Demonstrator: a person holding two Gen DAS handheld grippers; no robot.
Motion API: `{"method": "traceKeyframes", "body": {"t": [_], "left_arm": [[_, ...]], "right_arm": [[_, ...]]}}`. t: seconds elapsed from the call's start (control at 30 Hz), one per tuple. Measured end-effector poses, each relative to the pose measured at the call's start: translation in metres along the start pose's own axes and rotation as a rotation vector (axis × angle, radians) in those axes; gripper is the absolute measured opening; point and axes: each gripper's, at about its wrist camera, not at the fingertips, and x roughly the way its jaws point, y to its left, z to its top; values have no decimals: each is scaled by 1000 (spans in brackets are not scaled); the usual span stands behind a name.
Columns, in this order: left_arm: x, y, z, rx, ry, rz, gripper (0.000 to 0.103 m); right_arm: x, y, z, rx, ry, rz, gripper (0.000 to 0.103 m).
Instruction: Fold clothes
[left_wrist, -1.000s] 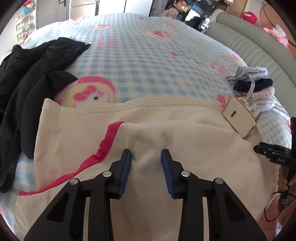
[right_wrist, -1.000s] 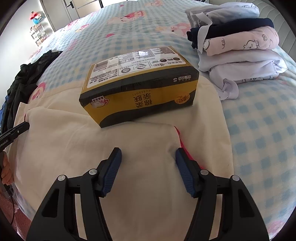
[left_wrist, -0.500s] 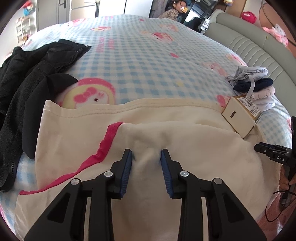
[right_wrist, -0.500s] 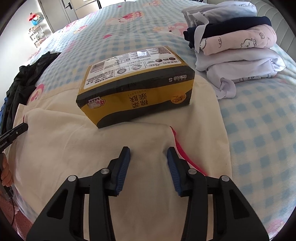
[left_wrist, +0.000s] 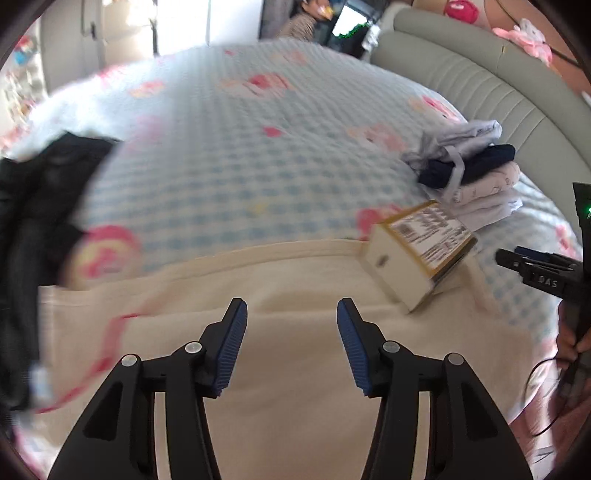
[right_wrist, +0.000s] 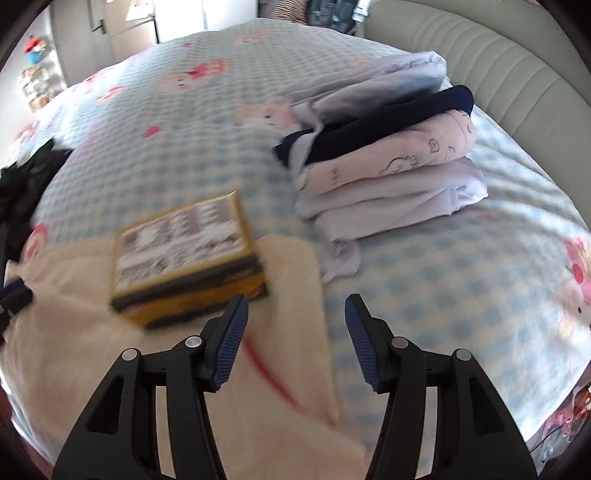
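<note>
Blue-checked bedding (left_wrist: 236, 177) with pink cartoon prints covers the whole bed, and a padded grey headboard (left_wrist: 480, 92) curves along its far right. Near the front edge lies the cream garment (left_wrist: 295, 369) with its pink trim (left_wrist: 92, 365), spread flat. A dark heap of clothes (left_wrist: 33, 221) sits at the left. A stack of folded clothes (right_wrist: 388, 170) rests to the right, just beyond the garment. A yellow box (right_wrist: 184, 266) stands on the garment's far right part. The left gripper (left_wrist: 291, 347) hangs over the cream cloth, jaws wide and empty. The right gripper (right_wrist: 295, 339) stands wide too, empty, over the garment's right edge.
</note>
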Motion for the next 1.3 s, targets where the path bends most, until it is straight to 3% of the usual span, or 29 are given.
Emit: {"method": "traceKeyframes", "body": {"t": [0.17, 0.37, 0.47, 0.57, 0.63, 0.67, 0.8, 0.9, 1.1, 1.3], "left_arm": [[54, -32, 10, -25, 76, -4, 53], [82, -45, 20, -21, 110, 7, 51], [89, -39, 24, -44, 126, -27, 51], [92, -40, 25, -41, 129, -41, 40], [92, -43, 25, -40, 130, -64, 13], [91, -45, 25, -40, 128, -64, 9], [77, -57, 24, -16, 116, -72, 4], [55, -72, 23, 0, 87, -107, 4], [56, -209, 45, 166, 107, -252, 4], [58, -349, 66, 335, 129, -398, 4]], "right_arm": [[44, -20, 27, 45, 75, -16, 56], [90, -20, 38, 29, 167, 96, 54], [104, -27, 42, 68, 190, 179, 54], [111, -25, 43, 40, 220, 251, 39], [105, -16, 39, 5, 211, 286, 27], [99, -12, 37, -6, 200, 305, 20], [72, -13, 30, 13, 145, 331, 9], [43, -26, 25, 38, 103, 328, 7], [-34, -89, 3, 105, -6, 223, 7], [-94, -241, -17, 312, -66, 27, 7]]}}
